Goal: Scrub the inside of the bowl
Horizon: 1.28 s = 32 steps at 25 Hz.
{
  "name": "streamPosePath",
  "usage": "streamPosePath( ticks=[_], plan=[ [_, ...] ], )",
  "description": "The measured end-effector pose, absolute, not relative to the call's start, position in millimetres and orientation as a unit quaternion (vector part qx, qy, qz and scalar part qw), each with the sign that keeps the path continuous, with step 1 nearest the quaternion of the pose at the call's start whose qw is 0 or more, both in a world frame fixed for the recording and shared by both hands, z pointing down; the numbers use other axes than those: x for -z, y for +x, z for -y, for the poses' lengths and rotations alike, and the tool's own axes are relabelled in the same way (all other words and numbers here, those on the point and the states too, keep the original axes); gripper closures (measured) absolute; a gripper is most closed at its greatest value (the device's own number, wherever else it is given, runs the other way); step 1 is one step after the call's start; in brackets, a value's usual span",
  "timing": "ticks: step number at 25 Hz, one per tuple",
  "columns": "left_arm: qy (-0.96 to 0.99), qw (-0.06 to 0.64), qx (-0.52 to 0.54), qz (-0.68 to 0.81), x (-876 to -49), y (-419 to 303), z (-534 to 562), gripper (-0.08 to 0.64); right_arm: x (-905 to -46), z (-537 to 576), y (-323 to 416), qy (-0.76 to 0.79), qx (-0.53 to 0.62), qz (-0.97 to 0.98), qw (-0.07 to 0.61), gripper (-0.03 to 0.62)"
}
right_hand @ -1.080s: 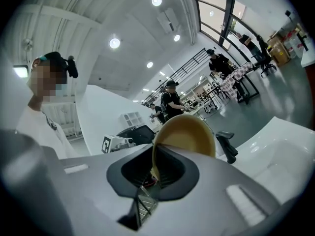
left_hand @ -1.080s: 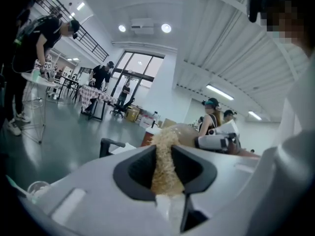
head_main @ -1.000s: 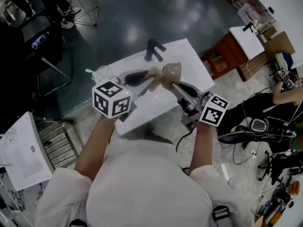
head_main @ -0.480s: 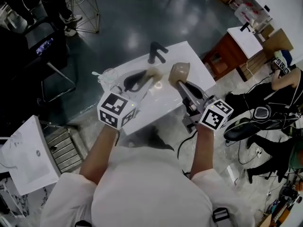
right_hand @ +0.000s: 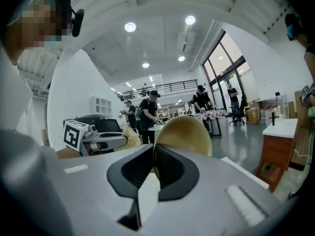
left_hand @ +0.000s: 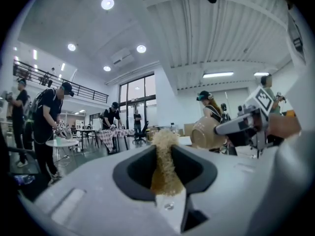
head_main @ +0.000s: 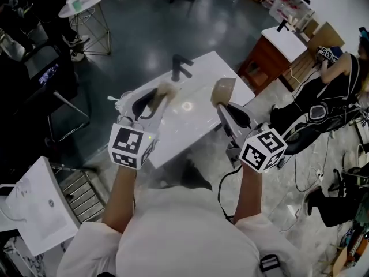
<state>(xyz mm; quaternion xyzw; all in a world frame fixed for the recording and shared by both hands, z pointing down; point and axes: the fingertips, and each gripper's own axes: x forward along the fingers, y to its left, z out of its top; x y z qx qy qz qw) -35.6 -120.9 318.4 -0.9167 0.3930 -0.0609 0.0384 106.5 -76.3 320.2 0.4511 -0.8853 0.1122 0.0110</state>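
White counter [head_main: 190, 126] with a dark faucet [head_main: 180, 67] — the work surface. Bowl [right_hand: 184, 132]: tan, held aloft on edge above the counter, its rim pinched between the nearly closed jaws of the right hand-held gripper [right_hand: 153, 166]; which way its hollow faces is unclear. Scrubber [left_hand: 164, 141]: a fibrous tan pad clamped in the partly closed left hand-held gripper [left_hand: 165, 167], near the bowl but apart from it. Step in hand, by judgement — no scrubbing contact at present. The next move calls for bringing the pad into the hollow and rubbing it against a firm right-hand grip.
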Motion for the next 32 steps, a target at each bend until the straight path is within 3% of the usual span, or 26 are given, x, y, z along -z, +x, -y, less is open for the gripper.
streamPosePath(
  ticks=[10, 32],
  plan=[
    [-0.912, 0.091, 0.104, -0.386, -314, -28, 92, 0.459, -311, 55, 113, 0.489, -0.075, 0.868, 0.028, 0.574],
    [-0.911, 0.040, 0.117, -0.393, -344, -27, 86, 0.459, -337, 46, 114, 0.478, -0.072, 0.871, 0.094, 0.574]
  ],
)
